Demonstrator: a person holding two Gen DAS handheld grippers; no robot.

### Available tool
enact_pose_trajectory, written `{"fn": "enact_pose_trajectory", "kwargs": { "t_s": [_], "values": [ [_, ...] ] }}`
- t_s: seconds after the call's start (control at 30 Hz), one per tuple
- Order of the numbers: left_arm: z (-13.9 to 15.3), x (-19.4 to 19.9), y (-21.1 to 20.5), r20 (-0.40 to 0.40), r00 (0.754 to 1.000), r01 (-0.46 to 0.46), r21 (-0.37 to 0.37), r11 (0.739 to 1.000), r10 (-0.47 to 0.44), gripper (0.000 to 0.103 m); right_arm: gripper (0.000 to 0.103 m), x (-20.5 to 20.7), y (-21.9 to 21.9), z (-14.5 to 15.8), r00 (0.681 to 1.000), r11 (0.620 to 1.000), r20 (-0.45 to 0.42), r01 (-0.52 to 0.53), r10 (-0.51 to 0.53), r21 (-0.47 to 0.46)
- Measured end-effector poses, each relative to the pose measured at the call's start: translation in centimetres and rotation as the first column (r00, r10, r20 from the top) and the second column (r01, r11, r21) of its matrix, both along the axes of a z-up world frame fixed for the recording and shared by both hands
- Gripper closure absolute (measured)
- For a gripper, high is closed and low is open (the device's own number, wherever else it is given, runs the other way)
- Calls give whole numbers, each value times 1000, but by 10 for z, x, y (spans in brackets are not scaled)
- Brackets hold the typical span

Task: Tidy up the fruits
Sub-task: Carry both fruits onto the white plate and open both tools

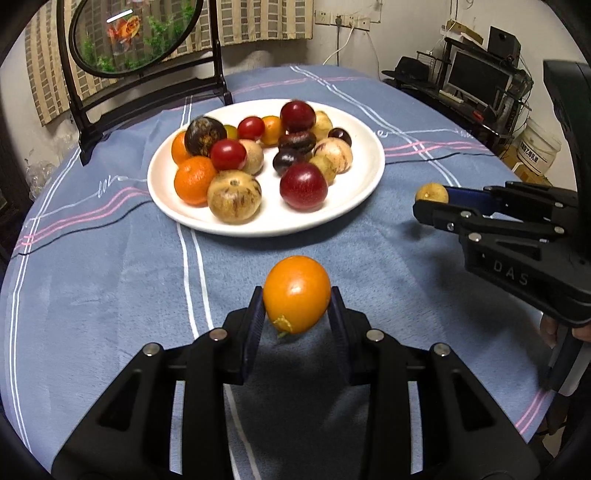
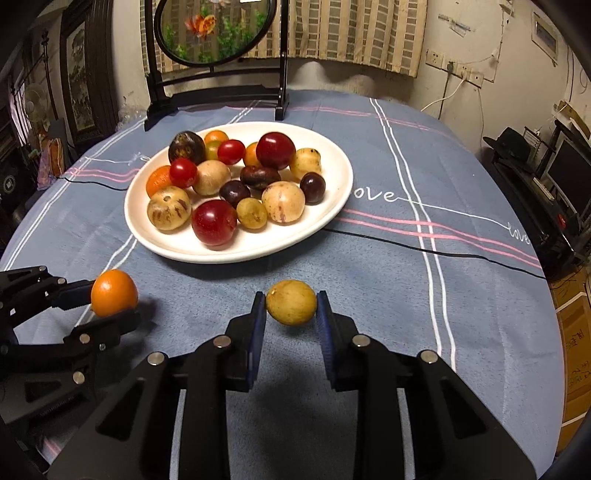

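Observation:
A white plate (image 1: pixel 354 206) holds several fruits: red plums, dark plums, tangerines, cherry tomatoes and pale streaked fruits. It also shows in the right wrist view (image 2: pixel 332 206). My left gripper (image 1: pixel 297 306) is shut on an orange fruit (image 1: pixel 297 291), held above the blue cloth in front of the plate. That fruit also shows at the left of the right wrist view (image 2: pixel 113 292). My right gripper (image 2: pixel 291 306) is shut on a small yellow fruit (image 2: pixel 291 302), right of the plate in the left wrist view (image 1: pixel 431 192).
A round table with a blue striped cloth (image 1: pixel 110 277) carries the plate. A black-framed round fish ornament (image 2: pixel 214 29) stands behind the plate. A thin black cable (image 2: pixel 443 253) crosses the cloth at the right. Shelves and monitors (image 1: pixel 476 81) stand beyond the table.

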State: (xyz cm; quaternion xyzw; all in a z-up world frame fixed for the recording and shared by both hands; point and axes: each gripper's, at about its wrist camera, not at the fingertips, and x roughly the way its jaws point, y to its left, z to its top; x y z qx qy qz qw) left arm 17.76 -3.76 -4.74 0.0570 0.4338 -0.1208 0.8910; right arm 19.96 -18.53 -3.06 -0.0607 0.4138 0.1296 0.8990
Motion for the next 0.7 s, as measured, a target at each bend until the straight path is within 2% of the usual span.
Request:
{"fn": "enact_pose_trajectory", "kwargs": {
  "t_s": [0.2, 0.4, 0.7],
  "values": [
    [20, 7, 4, 25, 1000, -1, -15, 1000, 1, 68, 75, -1, 1, 15, 1000, 999, 25, -19, 18, 49],
    [41, 30, 10, 68, 997, -22, -16, 1000, 23, 68, 75, 16, 6, 34, 998, 994, 47, -45, 41, 101],
    [40, 73, 9, 55, 997, -51, -40, 998, 53, 68, 75, 62, 26, 39, 997, 989, 44, -70, 65, 127]
  ]
}}
